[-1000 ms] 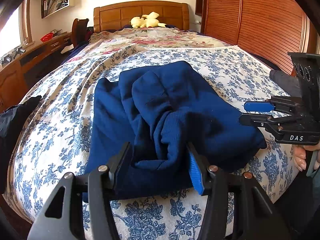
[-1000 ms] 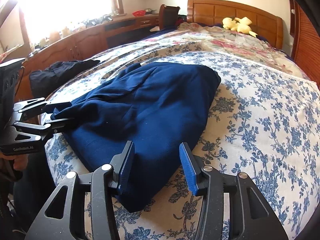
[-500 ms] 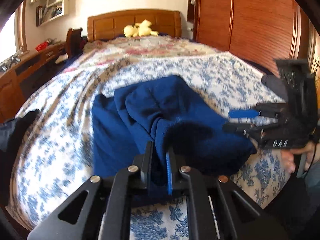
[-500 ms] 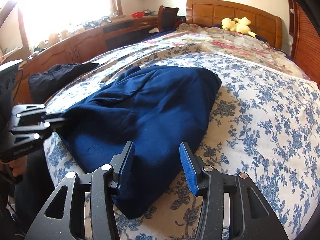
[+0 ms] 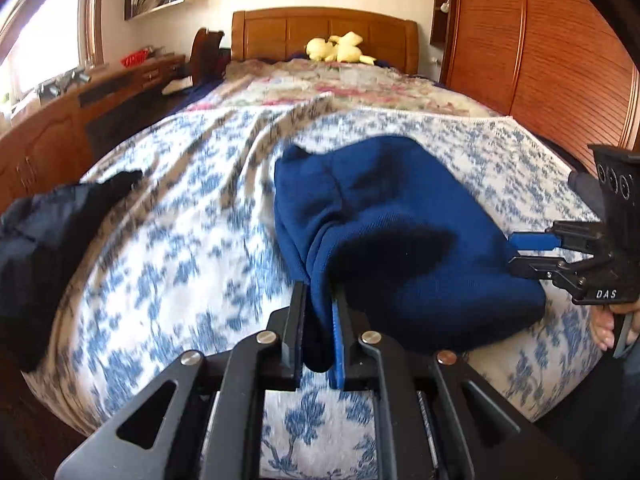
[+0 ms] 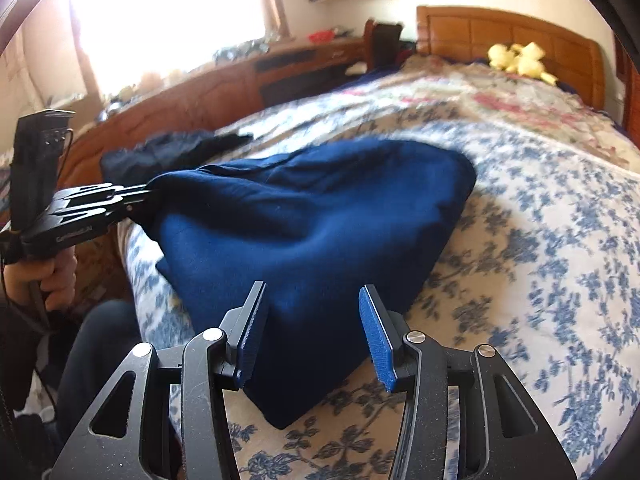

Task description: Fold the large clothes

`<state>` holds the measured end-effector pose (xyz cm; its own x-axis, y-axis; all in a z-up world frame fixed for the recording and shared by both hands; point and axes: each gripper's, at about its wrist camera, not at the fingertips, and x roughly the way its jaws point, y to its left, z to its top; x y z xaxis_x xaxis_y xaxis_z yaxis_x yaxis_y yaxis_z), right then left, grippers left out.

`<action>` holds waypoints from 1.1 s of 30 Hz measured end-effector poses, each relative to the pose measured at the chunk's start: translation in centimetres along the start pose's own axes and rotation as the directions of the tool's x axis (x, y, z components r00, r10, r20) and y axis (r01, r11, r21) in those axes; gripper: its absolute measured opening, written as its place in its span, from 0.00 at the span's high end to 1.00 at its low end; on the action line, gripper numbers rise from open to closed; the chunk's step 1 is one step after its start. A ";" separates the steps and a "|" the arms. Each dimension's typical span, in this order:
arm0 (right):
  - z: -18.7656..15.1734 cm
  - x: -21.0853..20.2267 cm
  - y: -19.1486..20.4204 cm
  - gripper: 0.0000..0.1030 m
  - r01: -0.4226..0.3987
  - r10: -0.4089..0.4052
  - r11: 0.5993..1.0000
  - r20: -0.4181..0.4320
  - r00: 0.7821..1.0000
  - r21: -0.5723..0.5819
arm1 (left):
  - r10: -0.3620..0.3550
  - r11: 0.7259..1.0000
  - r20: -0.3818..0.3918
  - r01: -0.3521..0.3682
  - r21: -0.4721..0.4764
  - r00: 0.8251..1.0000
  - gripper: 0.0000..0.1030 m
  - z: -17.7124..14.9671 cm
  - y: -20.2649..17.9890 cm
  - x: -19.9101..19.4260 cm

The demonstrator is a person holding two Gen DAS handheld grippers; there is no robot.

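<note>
A navy blue garment (image 5: 400,232) lies bunched on the floral bedspread (image 5: 180,264) near the bed's foot. My left gripper (image 5: 319,312) is shut on the garment's near left edge and holds it lifted off the bed; it also shows in the right wrist view (image 6: 140,196), pinching the cloth. My right gripper (image 6: 312,320) is open, its blue-padded fingers straddling the garment's (image 6: 312,224) near right corner without closing on it. In the left wrist view the right gripper (image 5: 520,250) sits open at the garment's right edge.
A dark garment (image 5: 48,232) lies at the bed's left edge. A yellow plush toy (image 5: 340,48) sits by the wooden headboard (image 5: 320,32). A wooden desk (image 6: 240,80) runs along the left wall, a wooden wardrobe (image 5: 540,60) stands on the right.
My left gripper closed on the garment's left edge and pulled it up and toward the right, bunching the cloth. My right gripper stayed open at the right corner.
</note>
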<state>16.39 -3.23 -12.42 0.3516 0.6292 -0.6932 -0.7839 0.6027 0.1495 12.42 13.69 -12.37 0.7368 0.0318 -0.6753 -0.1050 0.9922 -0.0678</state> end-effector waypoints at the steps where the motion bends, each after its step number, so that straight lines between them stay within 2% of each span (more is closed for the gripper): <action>1: -0.2 0.6 0.0 0.54 0.002 -0.002 1.000 -0.026 1.000 -0.002 | -0.003 1.000 -0.001 0.003 -0.006 1.000 0.89 -0.3 -0.1 0.1; 5: -0.9 1.4 -0.5 0.53 -0.001 0.001 1.000 -0.072 0.997 0.004 | -0.007 1.000 -0.005 0.007 -0.023 1.000 0.84 -0.5 -0.1 0.1; 15: -1.2 1.1 -0.8 0.54 0.002 -0.002 1.000 -0.049 0.999 0.011 | 0.035 0.999 0.028 -0.035 0.004 0.999 0.71 -1.3 -0.6 -2.6; 20: -1.3 0.9 -1.0 0.54 0.012 -0.011 1.000 -0.034 0.999 0.022 | 0.018 1.000 0.058 -0.018 0.007 0.998 0.65 -1.7 -0.6 -3.9; 27: -0.9 0.0 -1.4 0.53 0.062 -0.062 0.998 0.004 0.998 0.010 | -0.008 1.000 0.030 0.007 0.015 1.000 0.59 -3.1 -0.6 -3.2; 33: 1.7 0.8 -5.4 0.52 0.136 -0.137 0.990 0.014 0.990 0.039 | -0.020 1.000 -0.003 0.020 0.000 1.000 0.58 -4.2 -0.4 -1.4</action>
<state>21.74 -5.14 -12.59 0.4628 0.5476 -0.6971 -0.7079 0.7017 0.0813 8.62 12.70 -14.44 0.7369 0.0117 -0.6759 -0.0903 0.9926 -0.0813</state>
